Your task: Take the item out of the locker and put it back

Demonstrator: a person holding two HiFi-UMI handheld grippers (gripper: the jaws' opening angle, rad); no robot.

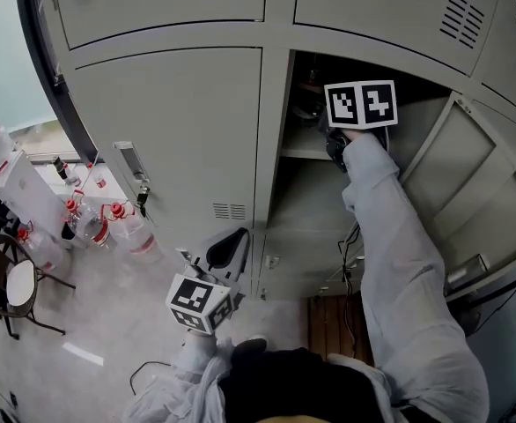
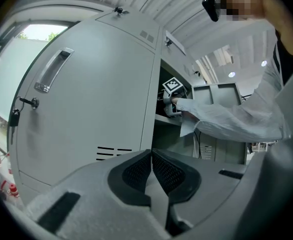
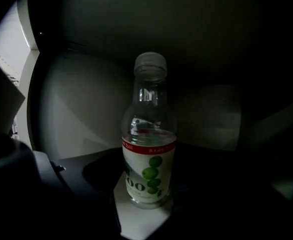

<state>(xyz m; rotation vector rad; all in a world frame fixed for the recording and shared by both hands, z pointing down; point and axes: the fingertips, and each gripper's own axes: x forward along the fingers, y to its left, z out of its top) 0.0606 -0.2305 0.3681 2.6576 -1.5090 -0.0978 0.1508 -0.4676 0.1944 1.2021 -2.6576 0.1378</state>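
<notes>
A clear plastic bottle (image 3: 149, 149) with a white label, green fruit print and a red band stands upright on the shelf in the dark locker compartment (image 1: 328, 210). In the right gripper view, my right gripper (image 3: 146, 196) has its dark jaws close against the bottle's lower sides and looks shut on it. The head view shows the right gripper (image 1: 337, 144) reaching into the open locker at shelf height, its jaws and the bottle hidden from that view. My left gripper (image 2: 151, 166) is shut with nothing in it and hangs low in front of the closed door (image 1: 227, 249).
The open locker door (image 1: 469, 201) swings out on the right. A closed door with a handle and key (image 1: 133, 176) is to the left. Several red-capped bottles (image 1: 108, 223) and a stool (image 1: 16, 285) stand on the floor at left. Cables (image 1: 355, 254) hang in the lower compartment.
</notes>
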